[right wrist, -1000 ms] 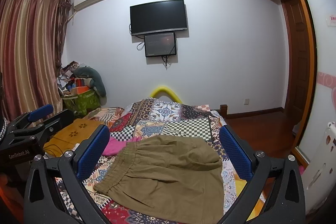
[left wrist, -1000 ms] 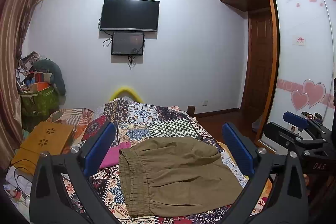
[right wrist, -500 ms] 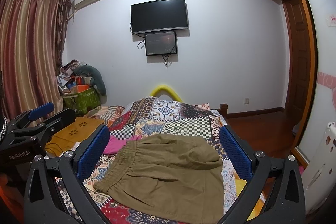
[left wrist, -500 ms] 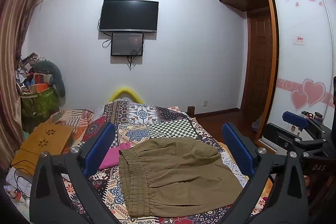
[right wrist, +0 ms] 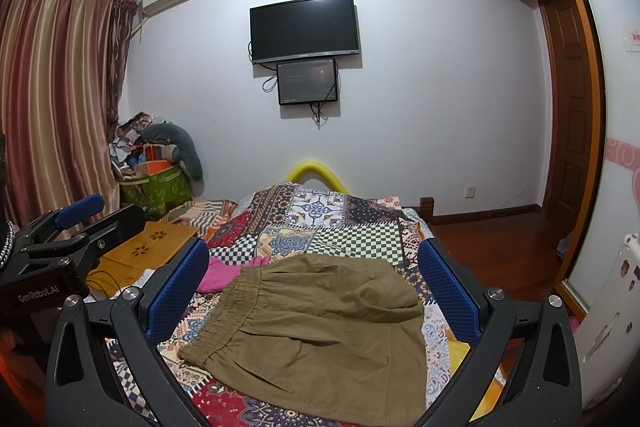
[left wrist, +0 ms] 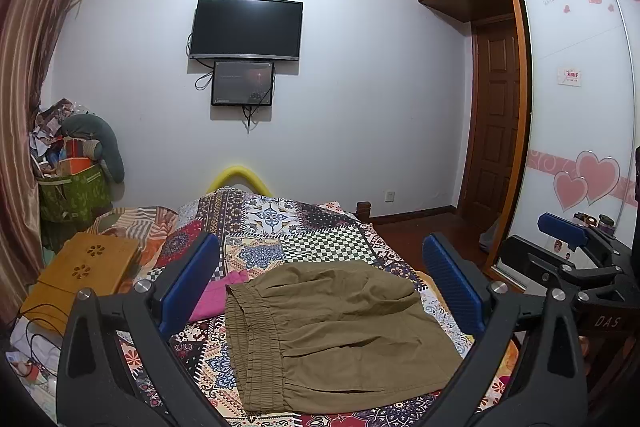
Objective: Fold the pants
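Note:
Olive-brown pants (left wrist: 332, 331) lie folded in a flat packet on the patchwork bedspread (left wrist: 304, 227), elastic waistband toward the left. They also show in the right wrist view (right wrist: 320, 331). My left gripper (left wrist: 320, 279) is open and empty, held above the pants, blue pads wide apart. My right gripper (right wrist: 312, 287) is open and empty, also above the pants. The right gripper shows at the right of the left wrist view (left wrist: 568, 267); the left gripper shows at the left of the right wrist view (right wrist: 68, 243).
A pink cloth (left wrist: 216, 295) lies left of the pants. A wooden lap desk (left wrist: 84, 271) sits at the bed's left. A green bag of clutter (left wrist: 68, 187) stands by the curtain. A wardrobe (left wrist: 580, 147) and door (left wrist: 496, 131) are on the right.

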Action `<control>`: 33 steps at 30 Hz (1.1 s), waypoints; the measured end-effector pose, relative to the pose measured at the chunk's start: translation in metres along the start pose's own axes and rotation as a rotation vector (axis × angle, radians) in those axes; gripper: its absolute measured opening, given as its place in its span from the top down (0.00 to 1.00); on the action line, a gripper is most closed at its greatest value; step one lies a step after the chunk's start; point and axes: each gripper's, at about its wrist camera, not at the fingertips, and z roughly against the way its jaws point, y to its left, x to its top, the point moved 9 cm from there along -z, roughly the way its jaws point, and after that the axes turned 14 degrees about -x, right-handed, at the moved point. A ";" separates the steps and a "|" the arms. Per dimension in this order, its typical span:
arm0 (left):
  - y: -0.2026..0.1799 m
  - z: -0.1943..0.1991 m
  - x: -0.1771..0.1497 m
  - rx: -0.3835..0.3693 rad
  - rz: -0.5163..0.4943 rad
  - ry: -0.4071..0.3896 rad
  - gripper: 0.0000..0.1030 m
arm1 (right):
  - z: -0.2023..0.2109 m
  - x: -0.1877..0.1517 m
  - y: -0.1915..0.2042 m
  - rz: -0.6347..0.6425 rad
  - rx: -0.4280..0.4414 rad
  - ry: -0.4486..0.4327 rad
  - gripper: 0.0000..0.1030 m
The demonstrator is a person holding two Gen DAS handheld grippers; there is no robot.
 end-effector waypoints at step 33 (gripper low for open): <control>0.001 -0.012 -0.010 -0.002 0.011 0.017 0.00 | -0.011 -0.005 -0.003 -0.006 -0.004 0.030 0.00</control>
